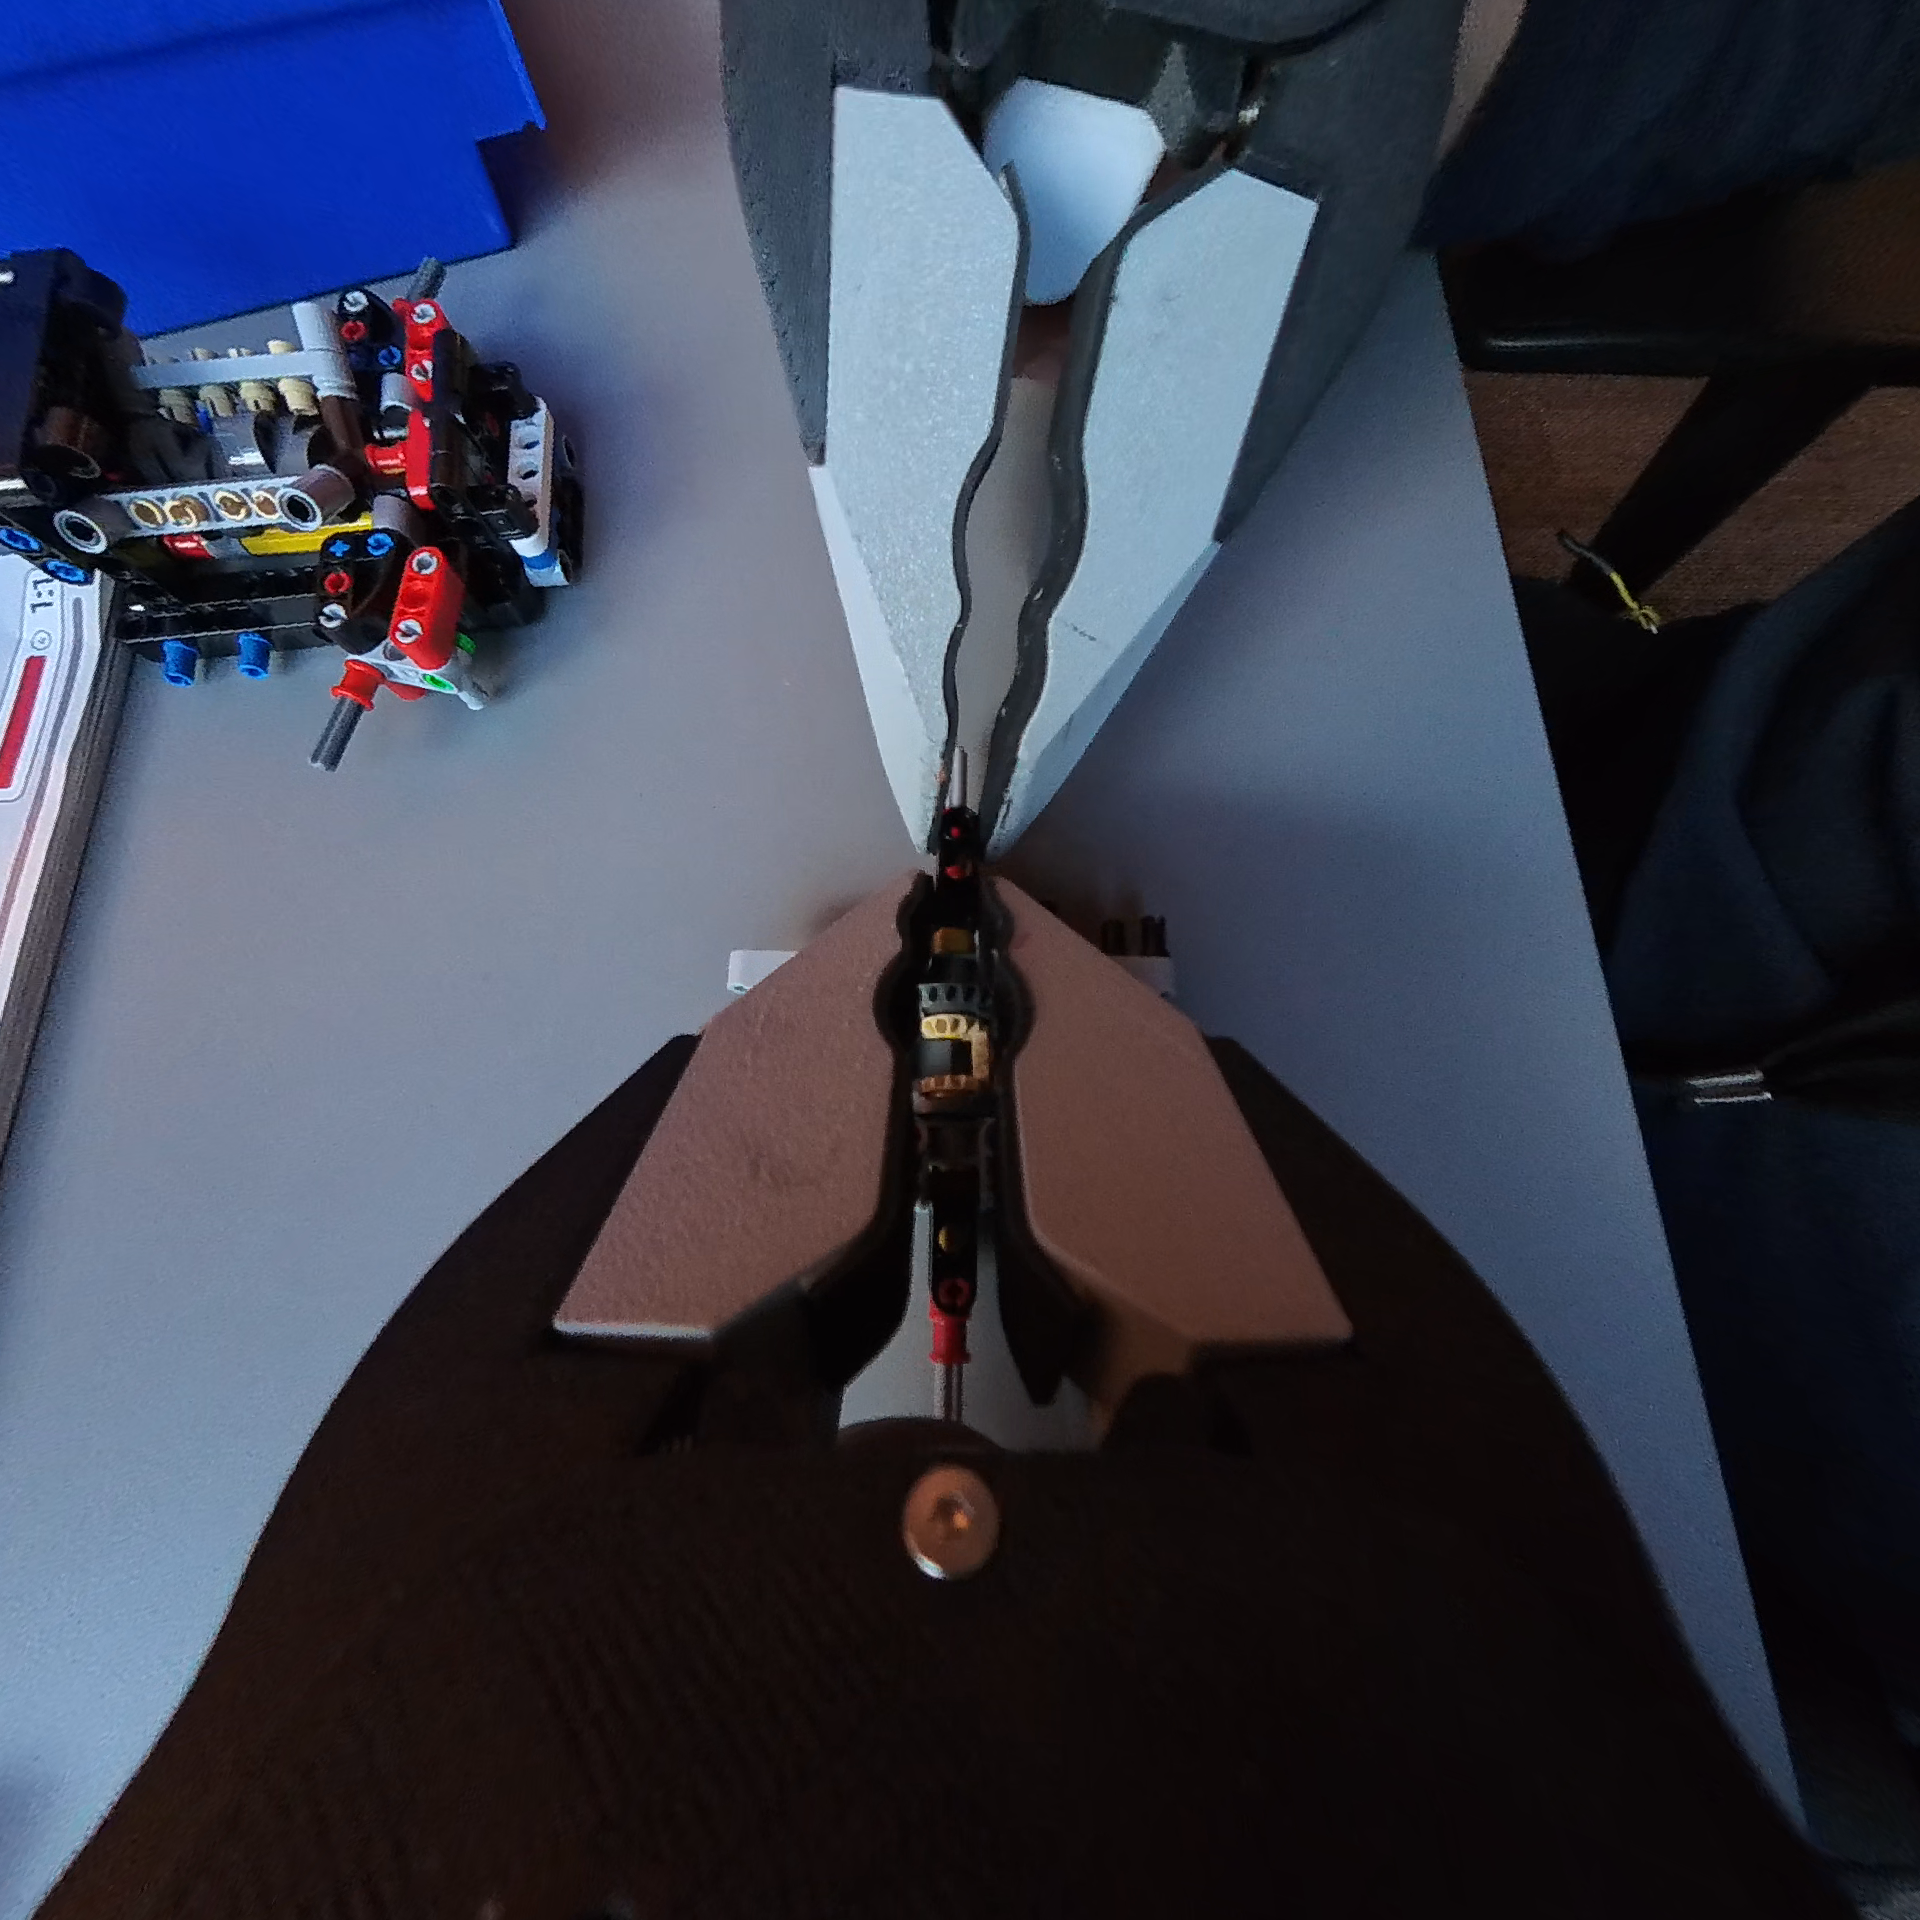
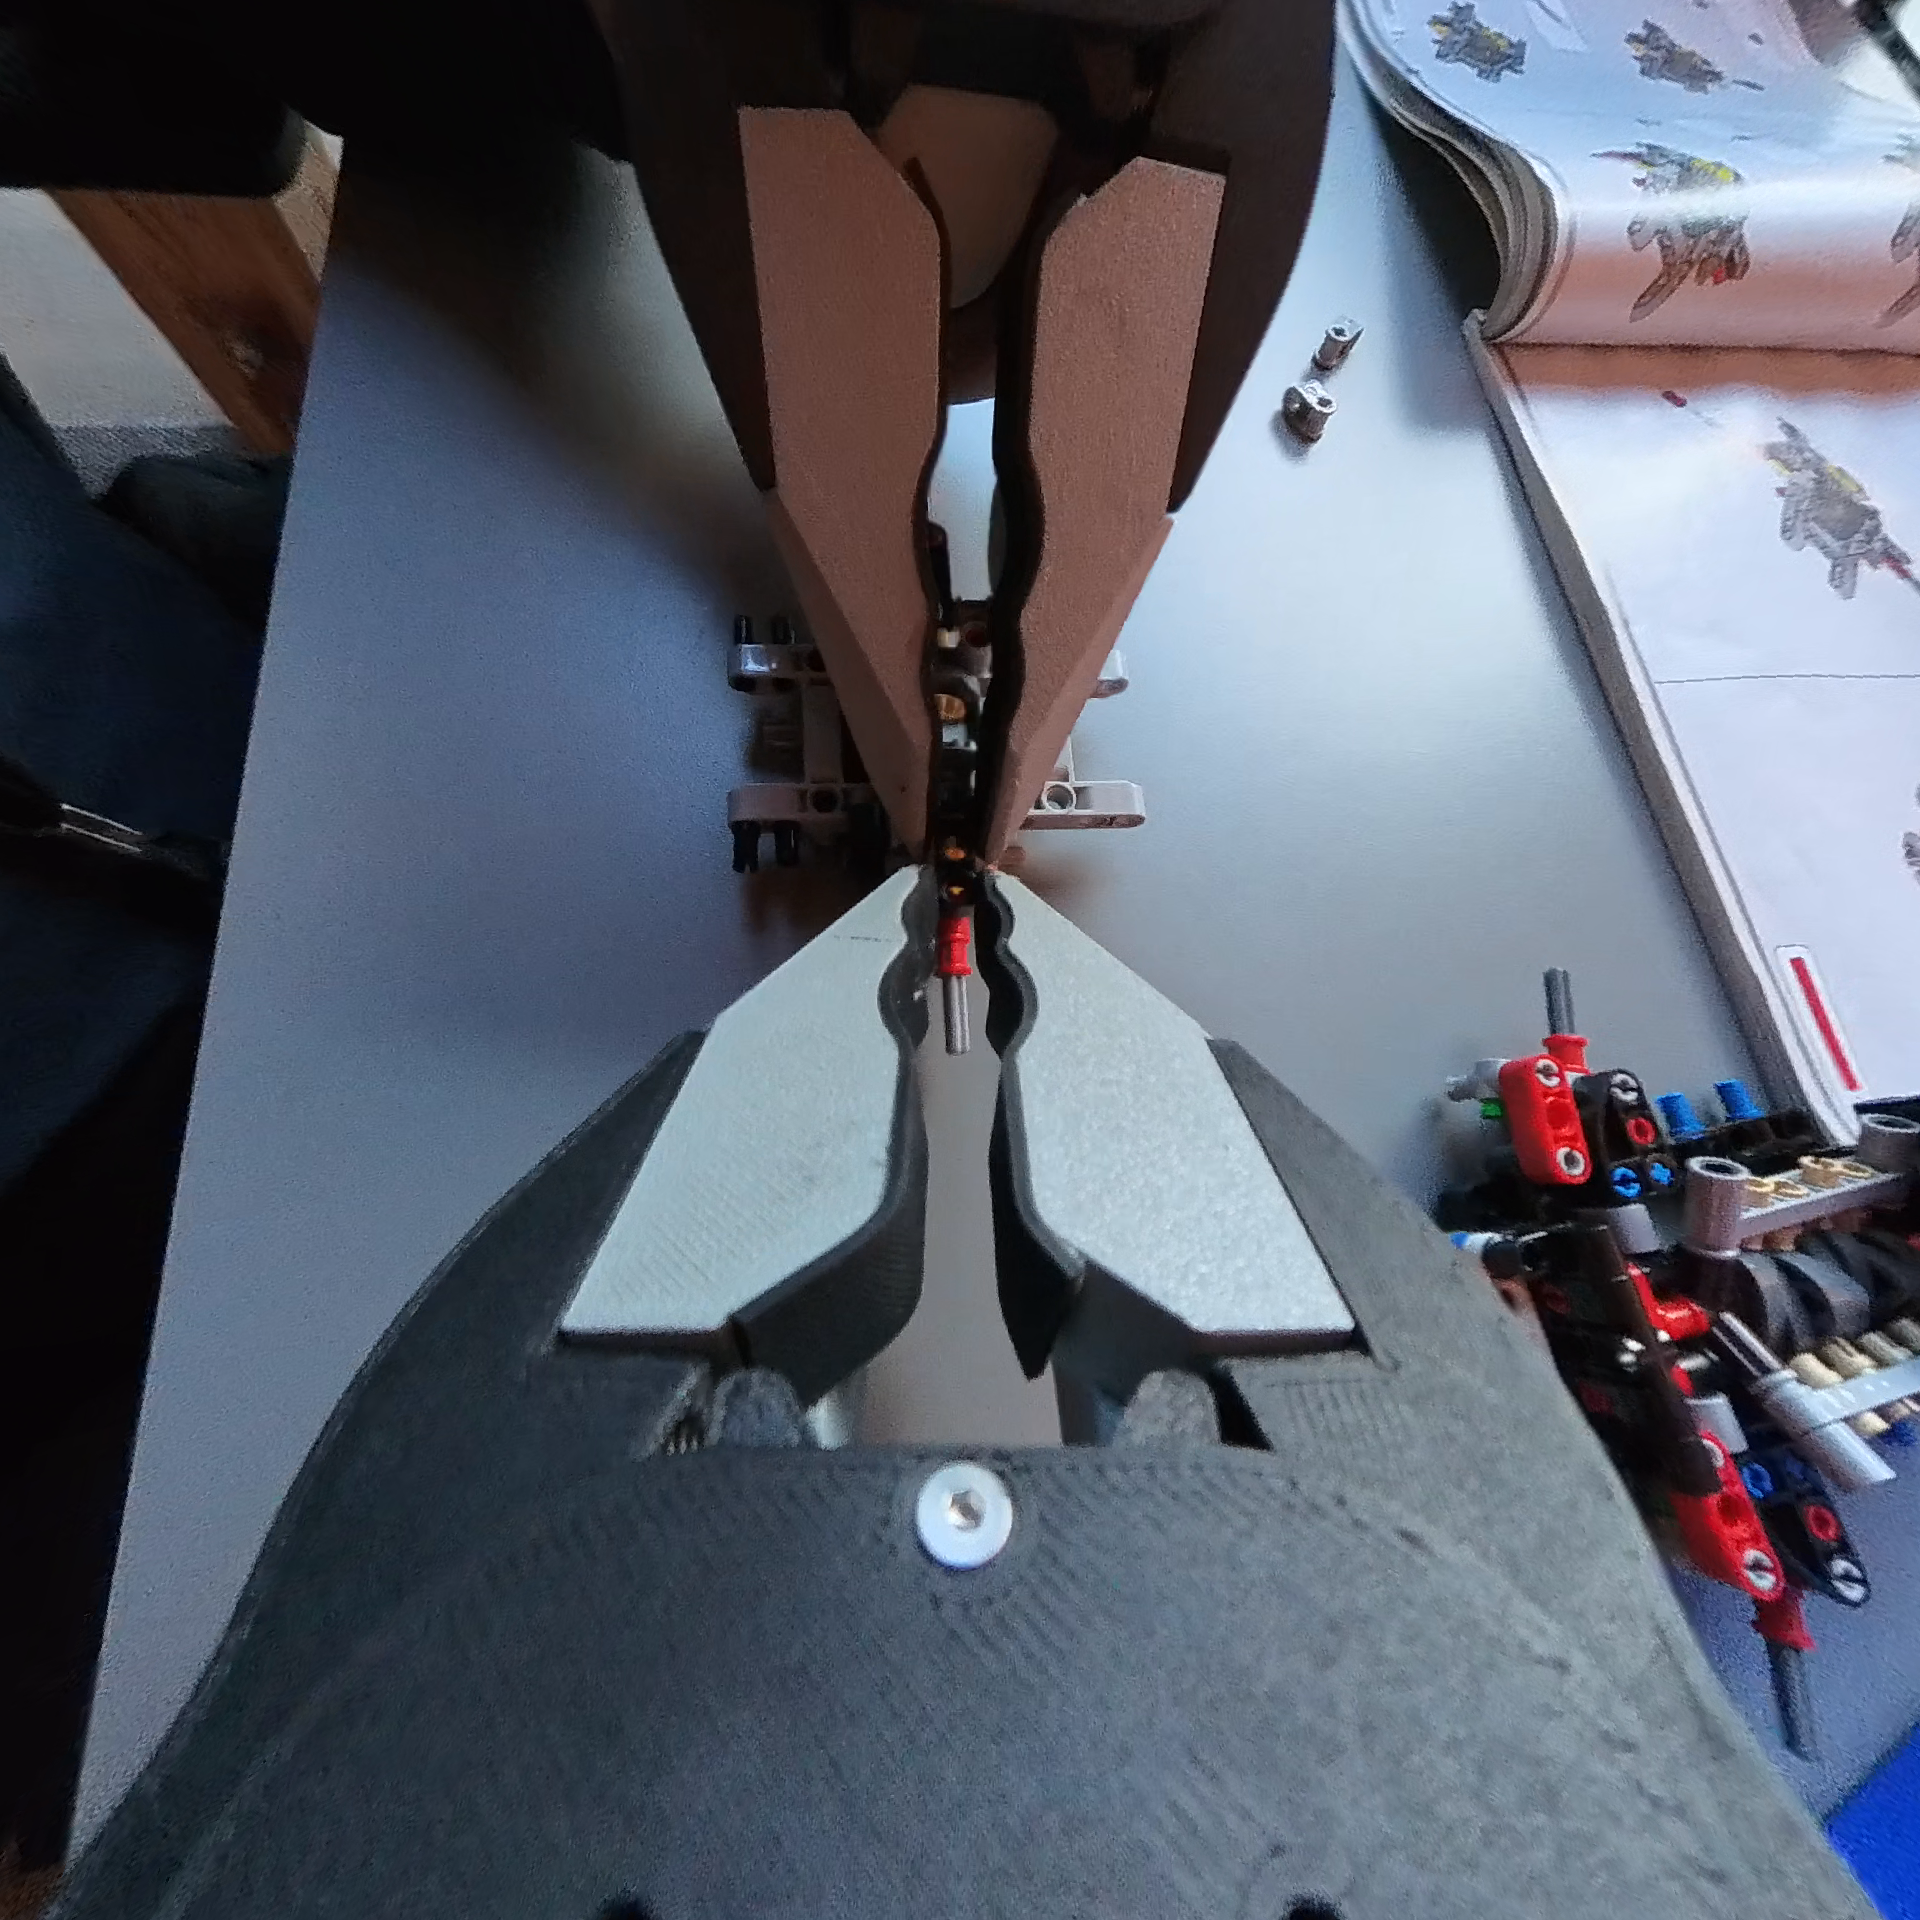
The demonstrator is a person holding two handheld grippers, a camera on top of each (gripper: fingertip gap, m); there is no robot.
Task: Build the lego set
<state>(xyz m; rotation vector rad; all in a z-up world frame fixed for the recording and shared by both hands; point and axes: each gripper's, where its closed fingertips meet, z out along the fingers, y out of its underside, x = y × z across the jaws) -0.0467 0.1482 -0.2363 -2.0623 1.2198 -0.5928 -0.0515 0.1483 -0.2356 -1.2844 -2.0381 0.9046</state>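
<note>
1. Left wrist view: the left tool (image 1: 957, 883), brown-faced with wavy black pads, is clamped along a slim black toy-brick beam assembly (image 1: 951, 1029) with tan gears and a grey axle running through it.
2. Facing it tip to tip, the right tool (image 2: 954, 894), grey-faced, is clenched on the same beam assembly at its end, just beyond a red bush (image 2: 953, 951). The grey axle tip (image 2: 956, 1023) pokes free between the pads farther back.
3. So the piece hangs between both tools, above the grey desk (image 1: 416, 1039). Directly under it lies a light grey brick frame with black pins (image 2: 774, 810).
4. Handling, as I judge it: light, stiff plastic, smooth and a bit slippery. The parts are only push-fitted, so twisting or pulling could slide the bush or gears along the axle.
5. Best hold looks like the flat black beam sides, where the pads sit now, not the round axle.
6. Off to the side stands a larger black, red and grey brick model (image 1: 301, 488), well apart from both tools.
7. A blue plastic bin (image 1: 249, 135) sits behind that model.
8. Two small grey connector pieces (image 2: 1311, 379) lie loose near an open instruction booklet (image 2: 1704, 187) with printed build pictures.
9. Writing: a page edge carries small printed marks and a red bar; no brand name is legible.
</note>
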